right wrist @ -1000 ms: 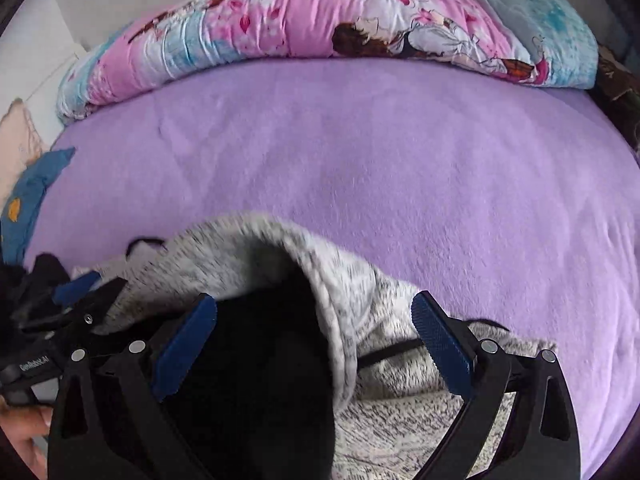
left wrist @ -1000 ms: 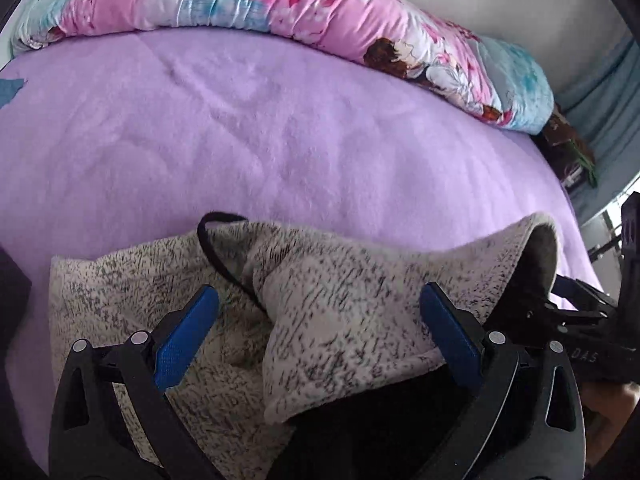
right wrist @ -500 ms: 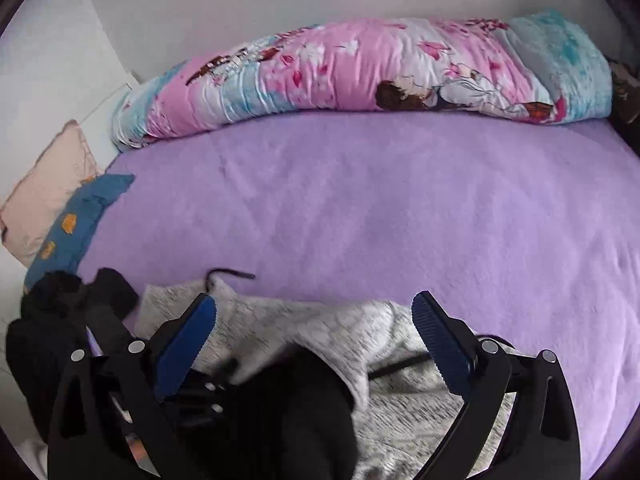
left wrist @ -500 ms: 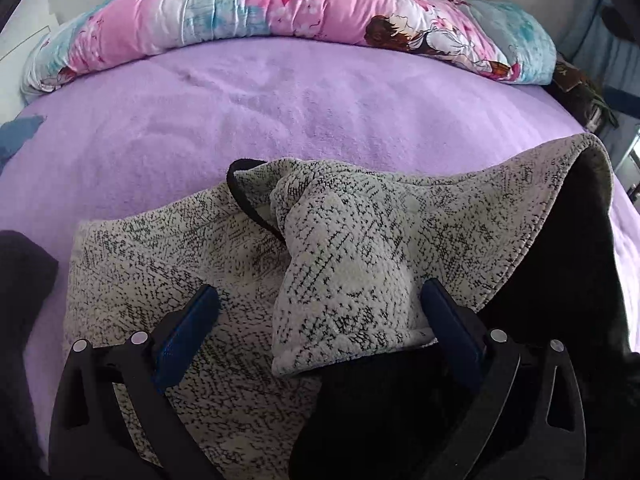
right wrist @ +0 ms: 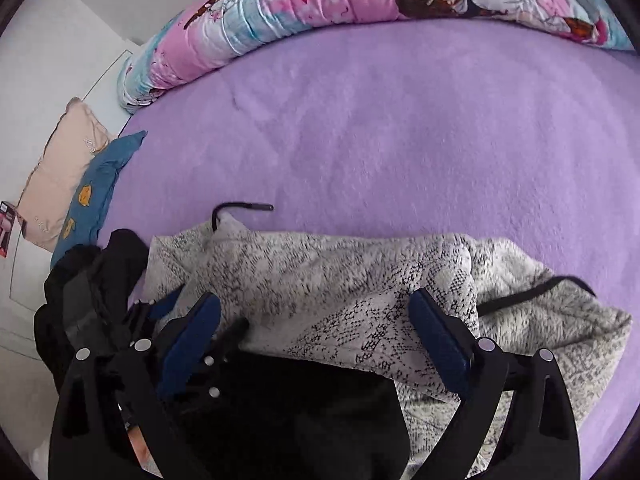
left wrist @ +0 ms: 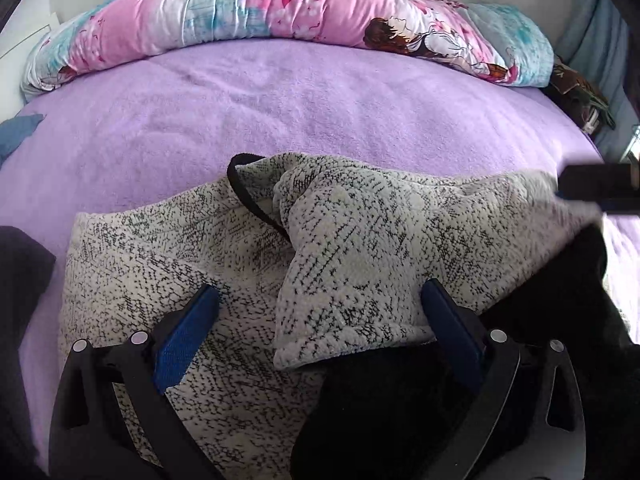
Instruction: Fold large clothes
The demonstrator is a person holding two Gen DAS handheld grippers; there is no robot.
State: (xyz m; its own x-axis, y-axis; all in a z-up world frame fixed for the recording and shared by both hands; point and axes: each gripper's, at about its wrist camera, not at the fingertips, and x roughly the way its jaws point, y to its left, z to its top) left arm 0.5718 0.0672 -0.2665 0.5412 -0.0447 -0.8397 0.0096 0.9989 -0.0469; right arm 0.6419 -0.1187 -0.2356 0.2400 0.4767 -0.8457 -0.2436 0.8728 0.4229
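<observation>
A white-and-black speckled fleece garment [left wrist: 360,240] with a black lining [left wrist: 400,400] and black drawcord [left wrist: 248,196] lies bunched on the purple bed. My left gripper [left wrist: 316,340] is open, its blue pads either side of a folded flap. My right gripper [right wrist: 316,344] is open above the same garment [right wrist: 360,280], near its black lining [right wrist: 300,408]. The right gripper's tip shows at the right edge of the left wrist view [left wrist: 600,188]. The left gripper shows at lower left in the right wrist view [right wrist: 132,320].
The purple blanket [left wrist: 280,100] covers the bed. A pink and blue floral duvet roll [left wrist: 280,12] lies along the far edge. A blue cushion [right wrist: 100,188] and beige pillow [right wrist: 60,168] lie at the left. Dark clothing [right wrist: 92,264] sits at the bed's left side.
The garment's raised edge has dropped and been spread flatter on the bed. The right gripper has moved right and away from the left gripper, tilting down toward the garment.
</observation>
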